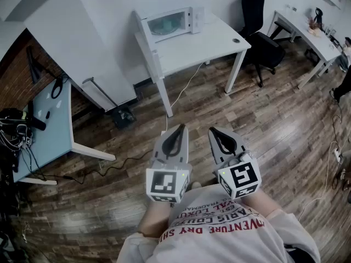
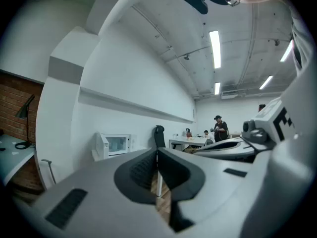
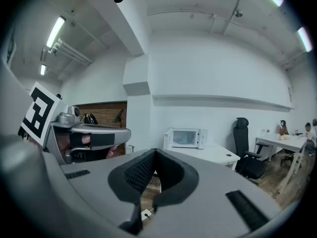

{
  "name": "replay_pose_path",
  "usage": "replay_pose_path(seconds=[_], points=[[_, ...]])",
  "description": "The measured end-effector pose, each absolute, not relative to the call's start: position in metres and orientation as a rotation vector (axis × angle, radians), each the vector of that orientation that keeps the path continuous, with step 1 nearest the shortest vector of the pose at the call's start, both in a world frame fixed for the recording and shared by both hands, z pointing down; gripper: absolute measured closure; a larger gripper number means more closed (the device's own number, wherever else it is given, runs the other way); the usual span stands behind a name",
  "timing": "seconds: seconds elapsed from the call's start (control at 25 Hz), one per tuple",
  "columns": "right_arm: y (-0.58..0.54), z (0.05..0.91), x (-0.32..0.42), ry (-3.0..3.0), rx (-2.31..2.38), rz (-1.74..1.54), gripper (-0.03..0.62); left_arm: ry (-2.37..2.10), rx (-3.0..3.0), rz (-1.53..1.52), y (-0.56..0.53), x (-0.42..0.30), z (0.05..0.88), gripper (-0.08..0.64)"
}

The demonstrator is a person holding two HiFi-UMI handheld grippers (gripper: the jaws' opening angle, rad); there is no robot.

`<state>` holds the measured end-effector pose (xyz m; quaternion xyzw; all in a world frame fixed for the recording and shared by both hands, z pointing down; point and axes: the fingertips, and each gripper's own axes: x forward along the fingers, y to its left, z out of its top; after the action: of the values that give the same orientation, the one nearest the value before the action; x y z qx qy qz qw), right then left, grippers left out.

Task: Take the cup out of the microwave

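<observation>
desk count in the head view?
3. White desk bearing the microwave, centre back; blue-topped desk at far left; second white desk at far right. Others may be out of frame.

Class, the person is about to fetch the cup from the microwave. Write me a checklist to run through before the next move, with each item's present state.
1. The microwave is in sight on the white table: ok.
2. Its door is open: not ok, it looks closed.
3. The cup is seen inside: cannot tell, the window is too small and hazy.
4. The left hand-held gripper is empty: ok, jaws together on nothing.
5. The right hand-held gripper is empty: ok, jaws together on nothing.
6. The microwave is within reach: not ok, a stretch of wood floor lies between.
</observation>
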<state>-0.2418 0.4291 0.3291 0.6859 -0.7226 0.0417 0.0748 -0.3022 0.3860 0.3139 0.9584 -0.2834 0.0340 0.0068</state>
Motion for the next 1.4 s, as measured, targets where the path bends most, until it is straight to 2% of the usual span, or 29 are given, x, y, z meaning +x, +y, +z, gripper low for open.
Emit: replay_pose_path(seconds=[1.0,1.4], points=[[0.407,0.348,-0.217,-2.165,2.075,0.253,0.588,-0.843,2.932,0.149,0.358,-0.287,0.341,0.552],[0.351,0.356,-0.167,-2.214,2.017,0.29,0.588,-0.891,2.906,0.188,0.306,-0.237,0.349,0.552]])
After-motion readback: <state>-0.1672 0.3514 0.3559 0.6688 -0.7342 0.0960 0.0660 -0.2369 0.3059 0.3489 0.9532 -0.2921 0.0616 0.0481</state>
